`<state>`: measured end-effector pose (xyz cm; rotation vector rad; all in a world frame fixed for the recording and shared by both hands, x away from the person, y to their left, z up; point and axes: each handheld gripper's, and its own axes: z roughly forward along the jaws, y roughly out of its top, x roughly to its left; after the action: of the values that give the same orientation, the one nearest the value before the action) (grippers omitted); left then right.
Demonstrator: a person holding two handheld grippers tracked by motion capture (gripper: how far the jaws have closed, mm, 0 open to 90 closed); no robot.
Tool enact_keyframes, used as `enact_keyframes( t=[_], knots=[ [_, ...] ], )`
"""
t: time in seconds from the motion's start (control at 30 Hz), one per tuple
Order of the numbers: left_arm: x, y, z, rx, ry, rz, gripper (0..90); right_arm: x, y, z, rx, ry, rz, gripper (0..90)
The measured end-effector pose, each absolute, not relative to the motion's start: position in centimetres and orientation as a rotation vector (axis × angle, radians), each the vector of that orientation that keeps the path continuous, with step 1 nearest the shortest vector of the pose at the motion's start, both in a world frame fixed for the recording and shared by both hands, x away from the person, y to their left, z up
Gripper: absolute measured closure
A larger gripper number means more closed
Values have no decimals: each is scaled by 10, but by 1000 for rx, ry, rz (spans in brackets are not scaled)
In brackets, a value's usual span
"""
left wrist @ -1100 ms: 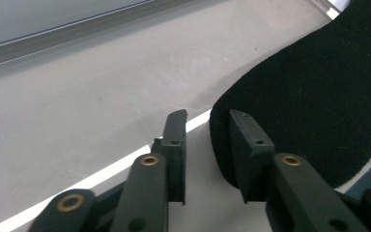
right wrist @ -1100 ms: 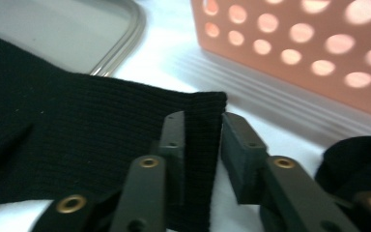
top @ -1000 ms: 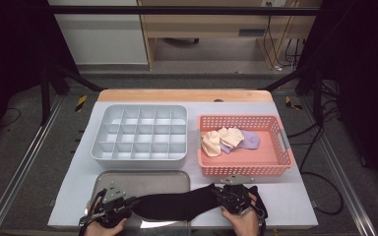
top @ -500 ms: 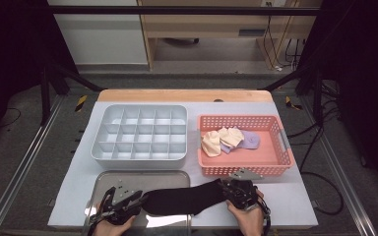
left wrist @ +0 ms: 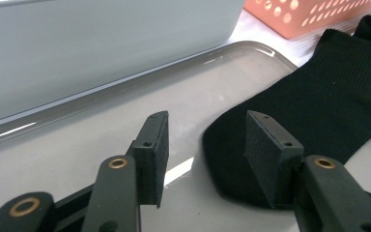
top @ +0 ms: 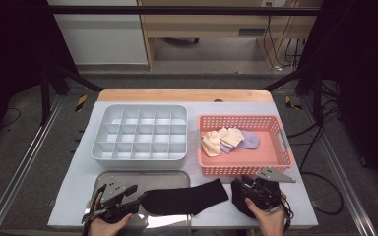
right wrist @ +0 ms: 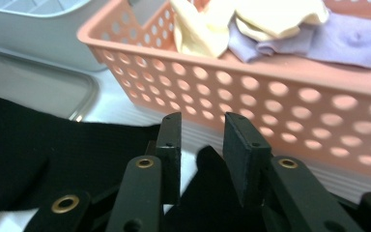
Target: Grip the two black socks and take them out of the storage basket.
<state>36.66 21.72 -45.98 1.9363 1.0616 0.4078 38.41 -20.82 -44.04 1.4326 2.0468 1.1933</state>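
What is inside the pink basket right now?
In the pink basket lie cream socks overlapping a lilac sock. Anything beneath that pile is covered.

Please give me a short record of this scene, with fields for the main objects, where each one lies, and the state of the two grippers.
worked item: black fabric sock, flat, toe end on the tray, cuff end on the table
tray: shallow grey metal tray, near edge
organiser: grey plastic box with many compartments, no items seen inside
basket: pink perforated plastic basket, holding cream and lilac socks
left gripper: jaws just opening, sock toe not pinched
right gripper: jaws just opening, nothing pinched, second black sock beneath
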Motion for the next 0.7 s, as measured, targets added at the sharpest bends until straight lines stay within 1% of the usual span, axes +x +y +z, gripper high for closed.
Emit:
enact_keyframes(
  t=[0.17, 0.3, 0.37, 0.4, 0.47, 0.57, 0.6, 0.63, 0.7],
  knots=[
    [367, 216, -458, 1923, 1060, 411, 492, 380, -221, -442, 1450, 2037, 1168, 641],
    [369, 218, -459, 1923, 1074, 412, 508, 378, -227, -451, 1484, 2044, 1133, 573],
    [370, 219, -460, 1923, 1078, 409, 513, 379, -228, -455, 1504, 2065, 1113, 574],
    [370, 219, -461, 1922, 1081, 409, 520, 380, -228, -458, 1511, 2077, 1101, 590],
    [371, 221, -462, 1920, 1092, 405, 525, 379, -228, -459, 1535, 2089, 1090, 664],
    [372, 223, -463, 1922, 1096, 403, 534, 379, -229, -458, 1539, 2107, 1075, 823],
    [372, 223, -464, 1923, 1096, 402, 537, 379, -230, -458, 1542, 2116, 1069, 857],
    [372, 223, -464, 1925, 1097, 400, 538, 379, -230, -458, 1546, 2116, 1059, 884],
    [372, 222, -464, 1926, 1097, 401, 541, 378, -230, -456, 1547, 2104, 1067, 883]
  ],
)
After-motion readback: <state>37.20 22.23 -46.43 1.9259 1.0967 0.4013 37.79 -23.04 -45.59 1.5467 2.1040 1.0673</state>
